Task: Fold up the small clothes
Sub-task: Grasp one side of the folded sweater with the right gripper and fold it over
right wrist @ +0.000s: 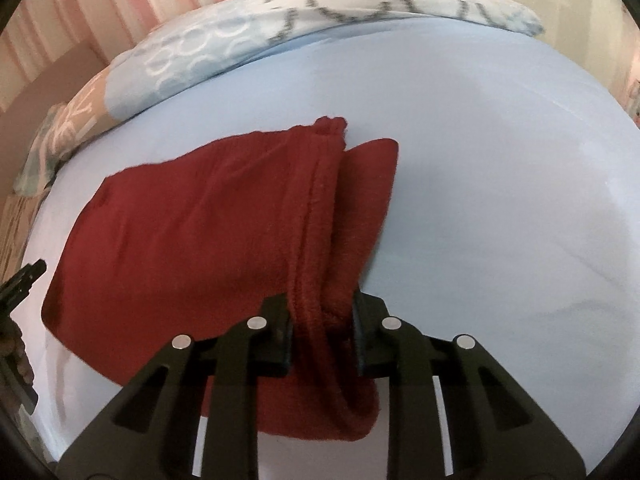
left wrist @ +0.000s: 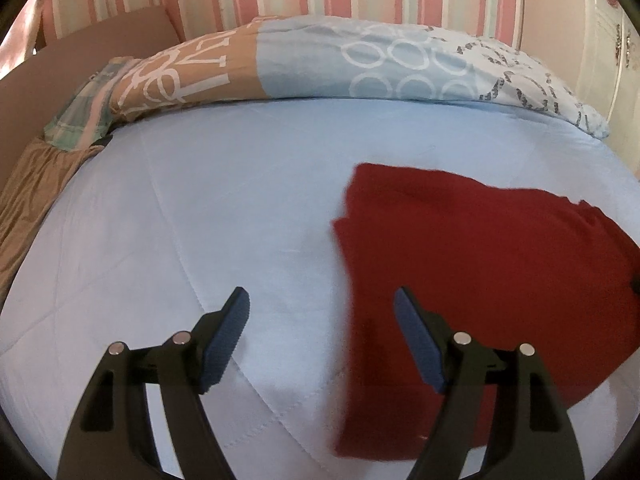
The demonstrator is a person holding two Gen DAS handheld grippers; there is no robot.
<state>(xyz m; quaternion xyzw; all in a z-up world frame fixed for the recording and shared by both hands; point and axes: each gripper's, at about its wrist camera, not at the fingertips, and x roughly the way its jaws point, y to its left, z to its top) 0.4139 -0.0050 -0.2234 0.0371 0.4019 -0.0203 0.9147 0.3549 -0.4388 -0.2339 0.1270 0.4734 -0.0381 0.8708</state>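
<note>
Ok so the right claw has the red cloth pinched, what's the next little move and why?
Probably carry the pinched edge leftward over the flat part of the red garment. The right claw is shut on a bunched fold, the rest lies spread on the blue sheet, and the left claw is open, holding nothing.
</note>
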